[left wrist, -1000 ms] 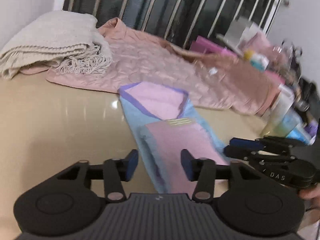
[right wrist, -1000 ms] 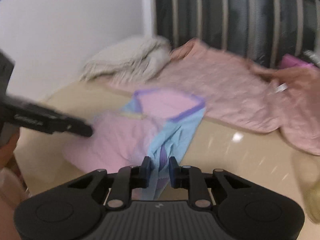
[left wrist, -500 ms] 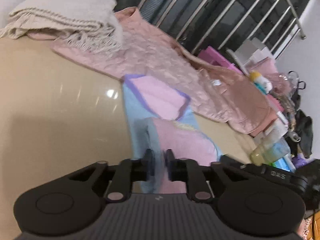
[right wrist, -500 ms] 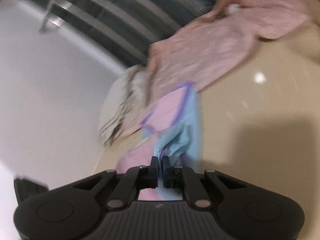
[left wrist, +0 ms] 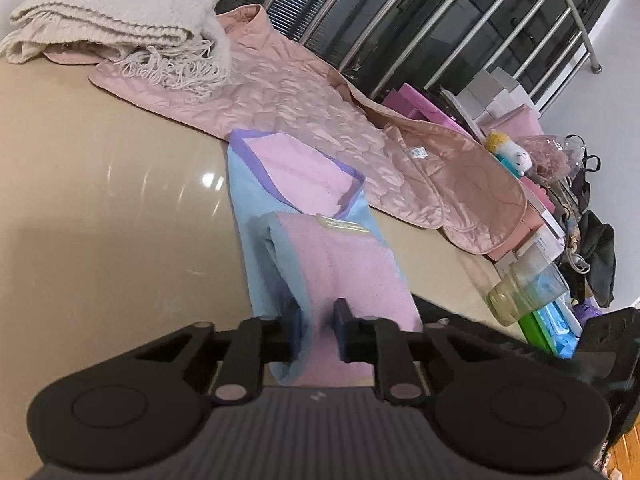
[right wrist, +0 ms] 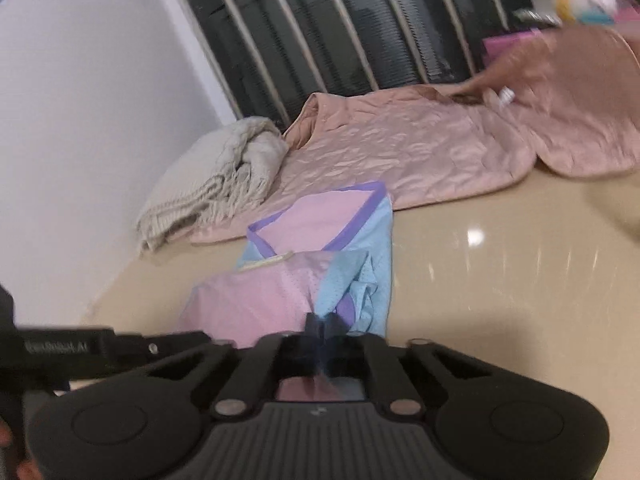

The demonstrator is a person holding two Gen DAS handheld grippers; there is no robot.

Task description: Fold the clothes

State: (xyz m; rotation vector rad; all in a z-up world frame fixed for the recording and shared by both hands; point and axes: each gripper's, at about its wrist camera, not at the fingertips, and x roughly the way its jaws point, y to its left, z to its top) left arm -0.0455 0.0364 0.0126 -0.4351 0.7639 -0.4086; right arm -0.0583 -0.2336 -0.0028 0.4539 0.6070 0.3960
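Gripping the near hem of the pink-and-blue garment (left wrist: 352, 272), both tools share one item on the beige table (left wrist: 104, 216).

Item 1, pink-and-blue garment: mesh fabric, pink panels, light blue sides, purple trim at the far end. It lies lengthwise from the table's near edge toward the far edge, already doubled over on itself, with a pale label strip (left wrist: 342, 224) on the fold line. Its far end touches the quilted pink jacket.

Item 2, left gripper (left wrist: 316, 330): jaws narrowed around the near hem at the blue-pink seam, cloth filling the gap; judged a pinch hold, so that corner can travel with the hand.

Item 3, right gripper (right wrist: 324, 334): jaws closed tight on a bunched tuft of blue and purple cloth at the other near corner. The view is blurred. Holding two corners probably keeps the hem taut and level for the next fold.

Item 4, quilted pink jacket (left wrist: 320, 116): spread unfolded along the far edge, awaiting its turn by the look of it.

Item 5, cream fringed blanket (left wrist: 116, 28): folded, at the far left corner, overlapping the jacket.

Item 6, glass jars (left wrist: 528, 288) and boxed clutter: right edge, near the garment's path; a wide swing could knock them.
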